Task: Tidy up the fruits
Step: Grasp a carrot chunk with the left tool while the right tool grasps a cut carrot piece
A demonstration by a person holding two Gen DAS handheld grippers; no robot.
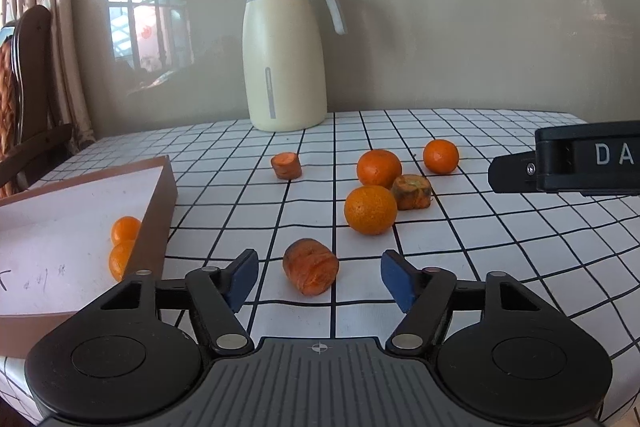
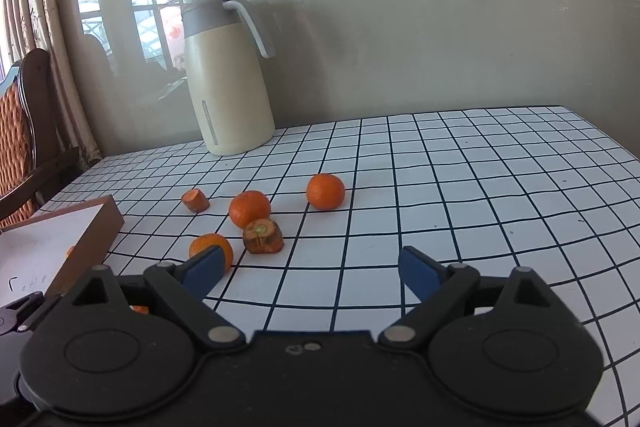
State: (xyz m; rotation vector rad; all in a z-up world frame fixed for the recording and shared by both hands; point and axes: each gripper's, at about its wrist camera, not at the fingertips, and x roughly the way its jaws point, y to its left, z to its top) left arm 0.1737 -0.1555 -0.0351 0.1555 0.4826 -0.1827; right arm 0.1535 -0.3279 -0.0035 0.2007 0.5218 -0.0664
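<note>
Left gripper (image 1: 318, 277), at the bottom of the left wrist view, has its jaws apart around a carrot chunk (image 1: 311, 271) that lies on the checked tablecloth (image 1: 500, 247); clear gaps show on both sides of the chunk, so the blue pads (image 1: 240, 277) do not touch it. Just above and right of it, in the middle of the frame, sit three tangerines: the nearest tangerine (image 1: 370, 209), a middle tangerine (image 1: 379, 168) behind it, and a far tangerine (image 1: 440, 156) toward the right. A stubby carrot end (image 1: 412, 191) is wedged between the nearest two, close enough to look like it touches them. A small carrot slice (image 1: 286, 165) lies apart, upper centre. At the left edge a brown box (image 1: 156, 219) with a pale floor holds two more tangerines (image 1: 124, 245) tucked against its right wall. A cream jug (image 1: 285, 47) stands at the back by the wall, well clear of the fruit. Right gripper (image 2: 310, 273), low in the right wrist view, is spread wide over bare cloth with nothing between its pads; its left pad partly covers the nearest tangerine, and its side also pokes in at the right edge of the left wrist view.
</note>
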